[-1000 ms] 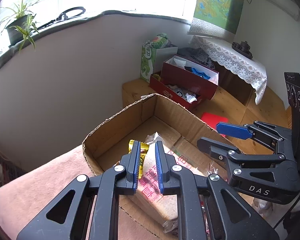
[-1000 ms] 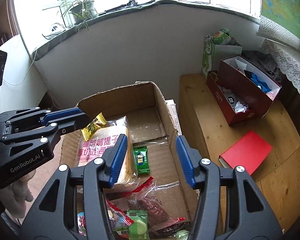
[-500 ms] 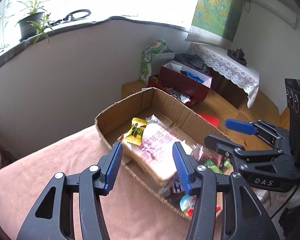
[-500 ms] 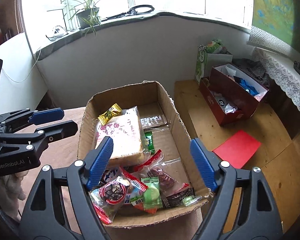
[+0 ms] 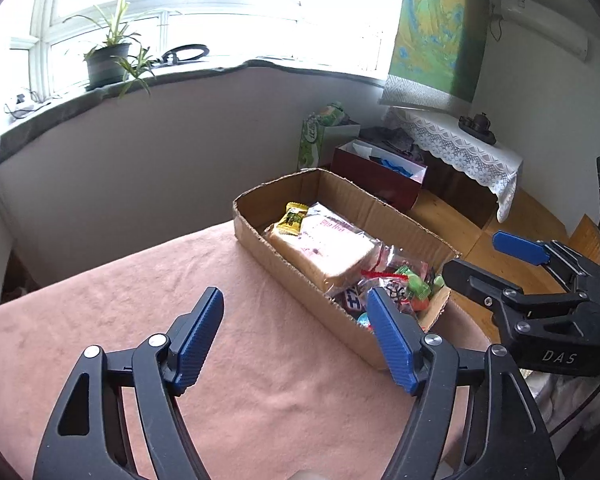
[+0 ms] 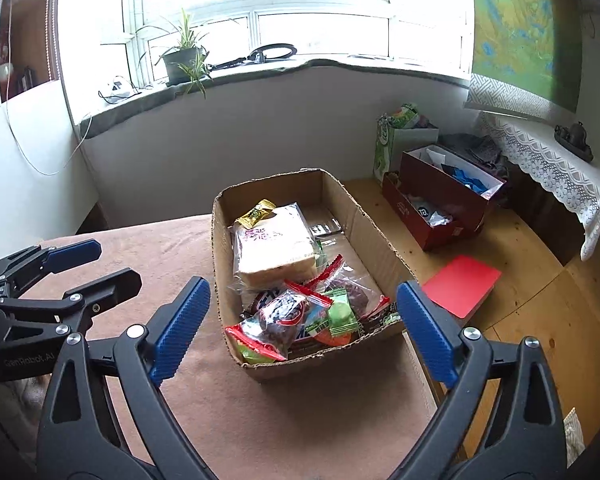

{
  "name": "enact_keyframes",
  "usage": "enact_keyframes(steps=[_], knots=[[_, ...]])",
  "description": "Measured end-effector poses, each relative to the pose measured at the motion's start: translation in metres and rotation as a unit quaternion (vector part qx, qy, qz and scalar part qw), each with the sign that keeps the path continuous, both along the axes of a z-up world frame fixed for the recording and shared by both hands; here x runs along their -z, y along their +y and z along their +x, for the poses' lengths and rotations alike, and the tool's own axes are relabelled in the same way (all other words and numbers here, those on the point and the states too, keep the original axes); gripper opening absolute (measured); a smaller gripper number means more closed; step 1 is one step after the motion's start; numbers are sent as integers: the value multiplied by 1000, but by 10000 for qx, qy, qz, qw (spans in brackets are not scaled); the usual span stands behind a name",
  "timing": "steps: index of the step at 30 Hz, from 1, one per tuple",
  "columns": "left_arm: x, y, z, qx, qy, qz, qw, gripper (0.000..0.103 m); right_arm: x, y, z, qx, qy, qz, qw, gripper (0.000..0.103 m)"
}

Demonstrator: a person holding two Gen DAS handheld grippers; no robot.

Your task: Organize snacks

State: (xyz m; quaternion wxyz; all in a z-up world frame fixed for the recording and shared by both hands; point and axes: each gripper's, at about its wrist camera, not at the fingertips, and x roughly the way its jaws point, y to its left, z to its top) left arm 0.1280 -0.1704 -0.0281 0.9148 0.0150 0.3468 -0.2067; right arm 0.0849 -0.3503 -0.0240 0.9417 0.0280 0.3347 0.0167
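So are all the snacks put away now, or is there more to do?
Looks nearly done. The bread, a yellow candy and a heap of small packets all lie in the box. Nothing is in hand: the left gripper and right gripper have just been opening, and both are empty. No loose snacks show on the pink cloth.

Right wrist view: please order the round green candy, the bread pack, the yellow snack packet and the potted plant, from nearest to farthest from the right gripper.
1. Round green candy, box's near end.
2. Bread pack, box's middle.
3. Yellow snack packet, box's far left.
4. Potted plant, windowsill.
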Motion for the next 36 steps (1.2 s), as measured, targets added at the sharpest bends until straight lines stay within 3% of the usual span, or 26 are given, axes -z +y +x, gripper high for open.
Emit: enact_keyframes(steps=[7,15,36], knots=[[5,20,-32,-503,-78,-57,9987,78,4,4,-24,159,-17,410,9990,98],[13,23,-45,-548,34,33,9985,78,-2,14,-30,139,-119,239,9995,98],[-3,25,-60,-597,-159,-13,9981,79,-5,17,-32,123,-139,172,9997,98]])
